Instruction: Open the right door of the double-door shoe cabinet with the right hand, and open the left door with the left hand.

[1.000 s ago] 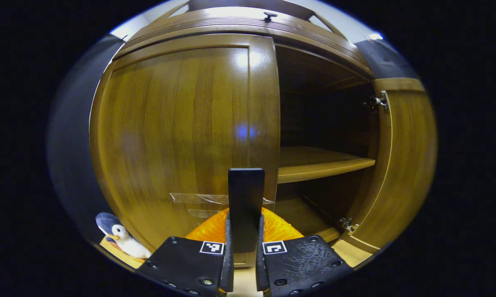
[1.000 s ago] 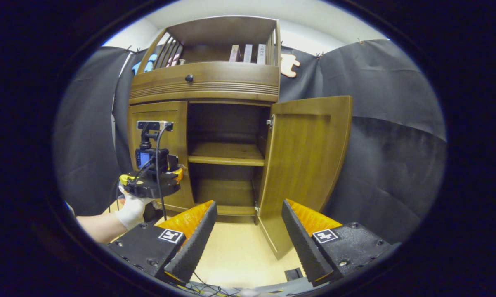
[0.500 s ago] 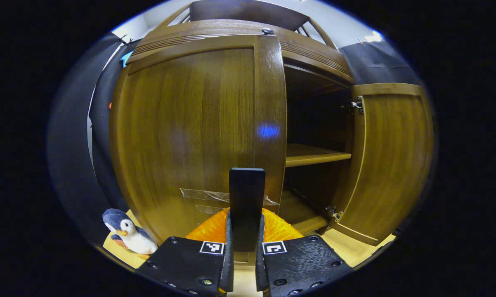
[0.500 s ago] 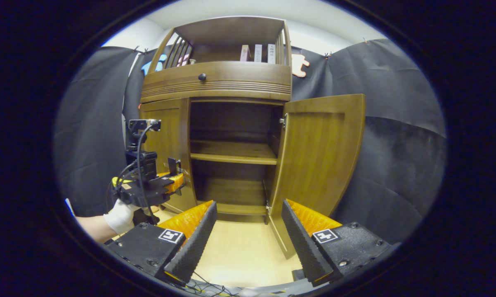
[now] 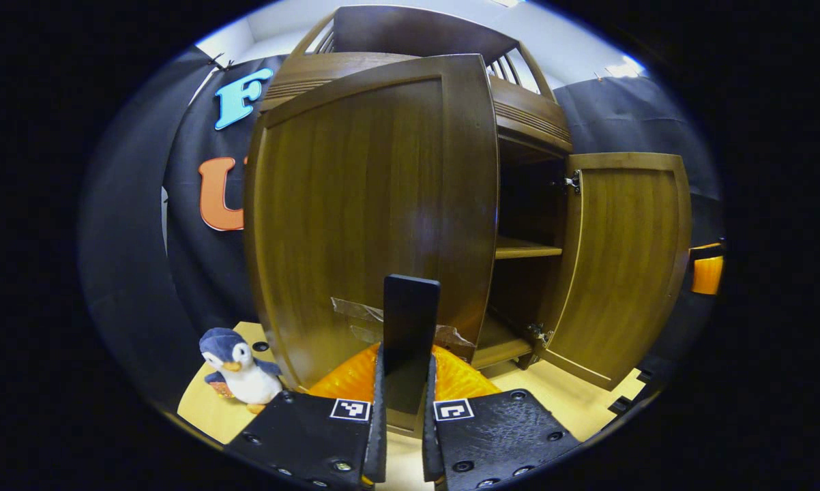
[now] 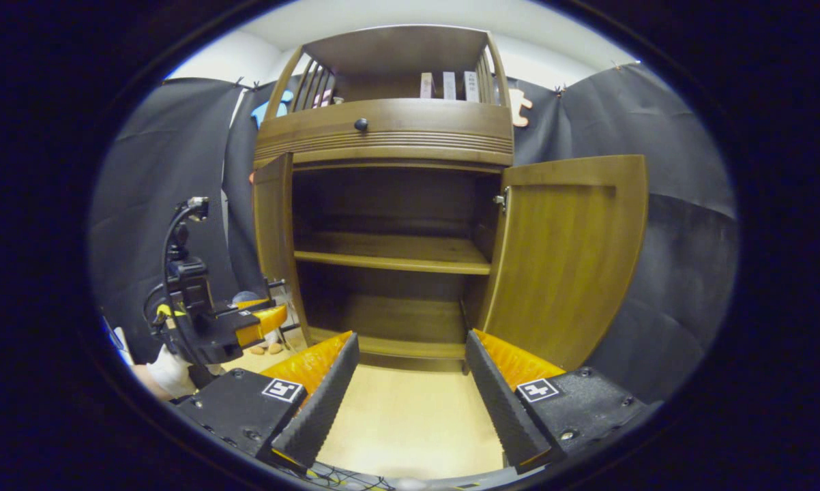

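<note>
My left tool (image 5: 404, 382) clamped on black handle (image 5: 410, 320) of left door (image 5: 376, 204), half open ahead. Right tool (image 6: 410, 382) apart; right door (image 6: 567, 259) open. Best pull along hinge arc, grip steady.

Dim warm light – sharp, edges fisheye-bent.

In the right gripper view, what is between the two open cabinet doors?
The cabinet's dark inside: a wooden shelf between the left door and right door, with nothing visible on it.
</note>
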Available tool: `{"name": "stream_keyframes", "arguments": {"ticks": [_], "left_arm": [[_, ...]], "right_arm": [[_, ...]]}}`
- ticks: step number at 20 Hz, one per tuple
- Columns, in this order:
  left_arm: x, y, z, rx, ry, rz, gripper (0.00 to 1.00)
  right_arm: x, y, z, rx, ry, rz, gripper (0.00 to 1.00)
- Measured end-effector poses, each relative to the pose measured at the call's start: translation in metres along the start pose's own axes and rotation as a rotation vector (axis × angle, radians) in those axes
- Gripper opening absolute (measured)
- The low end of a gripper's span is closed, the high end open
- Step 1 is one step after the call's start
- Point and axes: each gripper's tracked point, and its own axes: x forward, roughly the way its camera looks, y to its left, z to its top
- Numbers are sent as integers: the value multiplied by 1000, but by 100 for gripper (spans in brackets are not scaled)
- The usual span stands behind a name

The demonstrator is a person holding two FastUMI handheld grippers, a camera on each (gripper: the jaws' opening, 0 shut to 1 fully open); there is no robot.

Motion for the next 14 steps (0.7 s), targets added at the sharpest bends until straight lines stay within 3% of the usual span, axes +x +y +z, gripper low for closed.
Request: {"name": "stream_keyframes", "arguments": {"ticks": [10, 11, 13, 14], "left_arm": [[-68, 70, -11, -15, 15, 137, 19], [-78, 79, -13, -23, 7, 158, 0], [-92, 107, -14, -25, 3, 239, 12], [-98, 121, -12, -12, -5, 270, 0]], "right_arm": [[11, 51, -7, -1, 14, 97, 100], [12, 56, -7, -1, 16, 105, 100], [14, 64, -9, 1, 22, 123, 99], [14, 70, -9, 1, 24, 132, 99]]}}
